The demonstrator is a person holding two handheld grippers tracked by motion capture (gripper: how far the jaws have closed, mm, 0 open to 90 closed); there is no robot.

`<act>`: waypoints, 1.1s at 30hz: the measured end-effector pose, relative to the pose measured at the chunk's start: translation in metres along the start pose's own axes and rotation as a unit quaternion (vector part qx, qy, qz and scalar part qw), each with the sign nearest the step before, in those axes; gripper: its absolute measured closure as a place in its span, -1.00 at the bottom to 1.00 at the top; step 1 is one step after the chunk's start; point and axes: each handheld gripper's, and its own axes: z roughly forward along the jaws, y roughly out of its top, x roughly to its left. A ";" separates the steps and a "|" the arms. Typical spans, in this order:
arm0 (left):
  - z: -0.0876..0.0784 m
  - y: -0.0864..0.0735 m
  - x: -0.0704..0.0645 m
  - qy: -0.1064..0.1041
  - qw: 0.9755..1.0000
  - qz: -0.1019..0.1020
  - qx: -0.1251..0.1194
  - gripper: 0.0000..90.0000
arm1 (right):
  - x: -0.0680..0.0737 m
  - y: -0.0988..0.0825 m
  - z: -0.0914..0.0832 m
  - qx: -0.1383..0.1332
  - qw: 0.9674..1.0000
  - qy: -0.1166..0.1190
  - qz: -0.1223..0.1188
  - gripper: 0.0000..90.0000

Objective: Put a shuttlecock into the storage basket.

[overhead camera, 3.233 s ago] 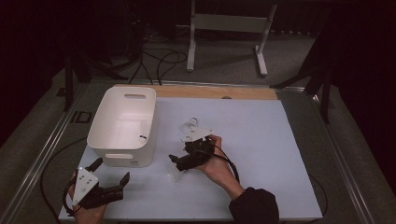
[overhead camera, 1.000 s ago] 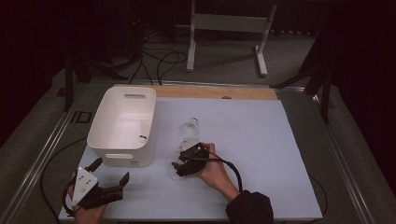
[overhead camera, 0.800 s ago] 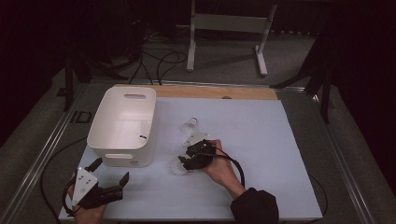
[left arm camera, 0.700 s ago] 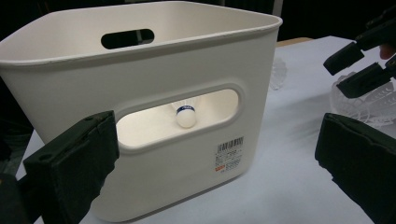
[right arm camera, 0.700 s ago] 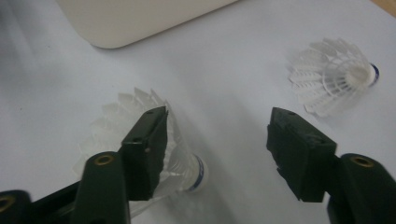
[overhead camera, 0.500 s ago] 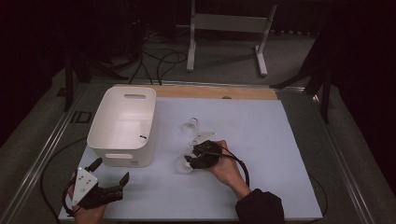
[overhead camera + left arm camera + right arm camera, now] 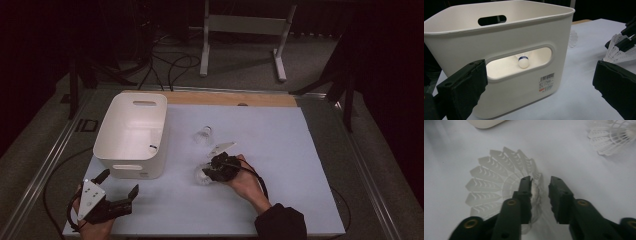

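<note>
Shifted toward the counter's near edge since earlier, right gripper (image 7: 209, 173) with jaws just closing around a shuttlecock (image 7: 499, 187) lying mid-counter beside the white bin (image 7: 131, 135), likely for dropping in; left gripper (image 7: 116, 198) spread, idle at the near-left corner.

Right gripper (image 7: 212, 172) jaws closing, apparently still apart; left gripper (image 7: 117, 192) wide.

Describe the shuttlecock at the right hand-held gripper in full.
The shuttlecock is white, with a flared skirt of moulded, plastic-looking vanes. It lies on its side on the pale table, skirt fanned away from the right hand-held gripper. The gripper's jaws have just been closing around its narrow end; one black jaw touches it, while a gap remains at the other. It sits just right of the white bin.
</note>
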 end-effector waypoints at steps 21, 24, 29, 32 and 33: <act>0.000 0.000 0.000 0.000 1.000 0.000 0.000 -0.99 | 0.000 0.003 -0.007 -0.024 1.000 -0.003 0.009 0.95; 0.000 0.000 0.000 0.000 1.000 -0.001 0.000 -0.99 | 0.000 0.004 -0.008 -0.028 1.000 -0.005 0.008 0.96; 0.000 0.000 0.000 0.001 1.000 -0.001 0.000 -0.99 | 0.000 0.006 -0.012 -0.034 0.999 -0.008 0.008 0.96; 0.000 0.000 0.000 0.002 1.000 0.000 0.001 -0.99 | -0.001 0.006 -0.014 -0.038 0.999 -0.011 0.011 0.96; 0.000 0.000 0.000 0.001 1.000 -0.001 0.000 -0.99 | -0.001 0.007 -0.014 -0.039 0.999 -0.011 0.011 0.96</act>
